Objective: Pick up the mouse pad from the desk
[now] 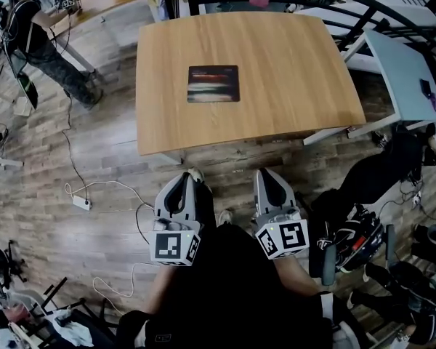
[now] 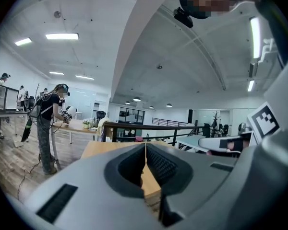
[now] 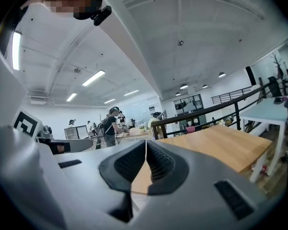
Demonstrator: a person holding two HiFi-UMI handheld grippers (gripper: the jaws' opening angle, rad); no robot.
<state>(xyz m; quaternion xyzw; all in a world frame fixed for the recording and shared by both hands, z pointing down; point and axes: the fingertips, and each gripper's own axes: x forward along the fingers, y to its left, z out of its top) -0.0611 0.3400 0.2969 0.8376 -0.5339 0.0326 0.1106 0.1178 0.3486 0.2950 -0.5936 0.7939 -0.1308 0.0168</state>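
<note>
Two grey hand-held grippers sit nearest us: the left gripper (image 1: 183, 182) and the right gripper (image 1: 267, 176), side by side, short of the desk. In each gripper view we see ribbed jaws pressed together, nothing between them. Beyond stands the light wooden rectangular desk (image 1: 291, 71). Only the head view shows the dark rectangular mouse pad (image 1: 213, 83) lying flat near the desk's middle, well apart from both grippers. Farthest, a person in dark clothes (image 1: 36, 27) stands at another table.
</note>
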